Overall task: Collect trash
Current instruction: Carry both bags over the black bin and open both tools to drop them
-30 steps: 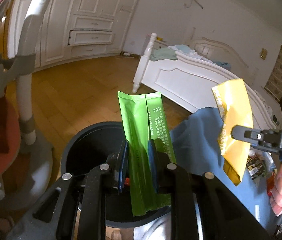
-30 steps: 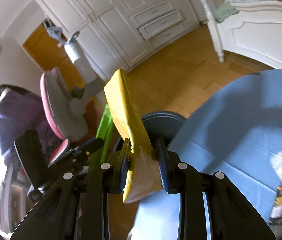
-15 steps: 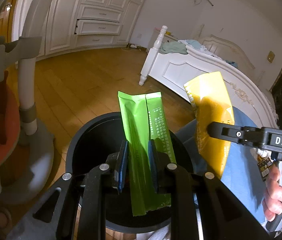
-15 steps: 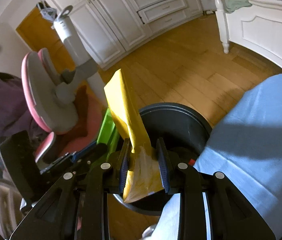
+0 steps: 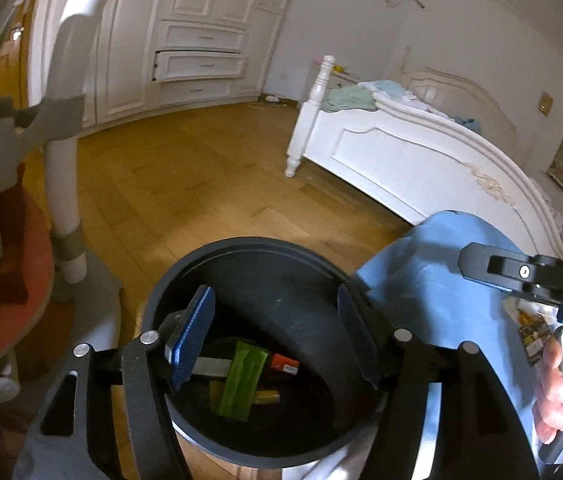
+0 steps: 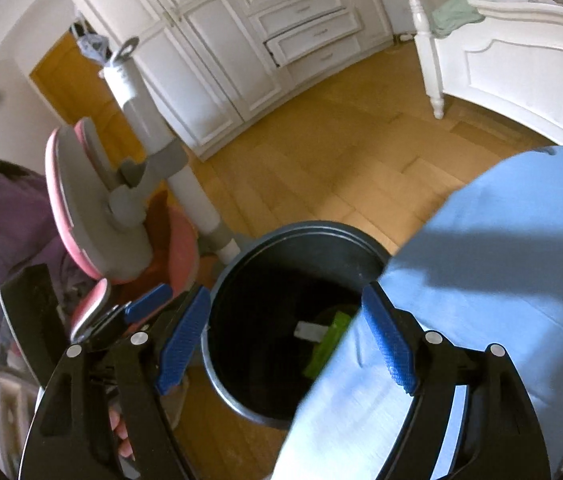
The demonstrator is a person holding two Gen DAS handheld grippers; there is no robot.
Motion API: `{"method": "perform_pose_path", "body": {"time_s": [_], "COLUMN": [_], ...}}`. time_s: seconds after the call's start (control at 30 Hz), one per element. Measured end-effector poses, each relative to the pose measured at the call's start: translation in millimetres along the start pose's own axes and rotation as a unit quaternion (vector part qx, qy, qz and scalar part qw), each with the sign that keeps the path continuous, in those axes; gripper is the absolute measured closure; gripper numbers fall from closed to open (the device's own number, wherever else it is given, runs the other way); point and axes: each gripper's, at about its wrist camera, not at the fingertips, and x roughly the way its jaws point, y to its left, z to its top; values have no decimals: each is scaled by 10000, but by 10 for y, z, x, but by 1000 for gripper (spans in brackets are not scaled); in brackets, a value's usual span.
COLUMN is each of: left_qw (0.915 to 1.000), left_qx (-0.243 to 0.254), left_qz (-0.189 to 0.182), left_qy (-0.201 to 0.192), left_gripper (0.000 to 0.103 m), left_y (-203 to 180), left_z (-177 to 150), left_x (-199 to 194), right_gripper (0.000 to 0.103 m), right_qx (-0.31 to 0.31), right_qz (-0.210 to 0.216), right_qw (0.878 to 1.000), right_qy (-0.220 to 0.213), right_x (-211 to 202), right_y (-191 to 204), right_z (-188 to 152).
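Left gripper and right gripper fingers spread wide, empty, above black bin, green wrapper inside, beside blue-clothed table edge

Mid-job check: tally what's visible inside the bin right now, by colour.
Inside the round black plastic bin, as seen from the left wrist camera:
Green flat packet: 1
Yellow wrapper: 1
Red small packet: 1
Grey flat strip: 1
Total: 4

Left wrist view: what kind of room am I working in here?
Most likely a bedroom in a home. A white bed frame with clothes piled on it stands on a wood floor, and white built-in wardrobes with drawers line the far wall. A black trash bin sits below.
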Motion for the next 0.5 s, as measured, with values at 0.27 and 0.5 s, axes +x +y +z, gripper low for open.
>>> {"method": "perform_pose_path", "body": {"time_s": [0.27, 0.5], "left_qw": [9947, 9772], "left_qx": [733, 1528], "left_qz": [-725, -1454], "left_qy": [22, 261], "left_gripper": [34, 32], "left_y": [-819, -1670], "left_z": [98, 17], "left_x": [-69, 21], "right_gripper": [25, 25], "right_qx": [198, 598], "right_qz": [-162, -711], "right_qw": [9983, 9902], "right_qy": [-528, -1044], "right_x": [-715, -1514], "right_y": [-355, -965], "right_z": [-169, -493]}}
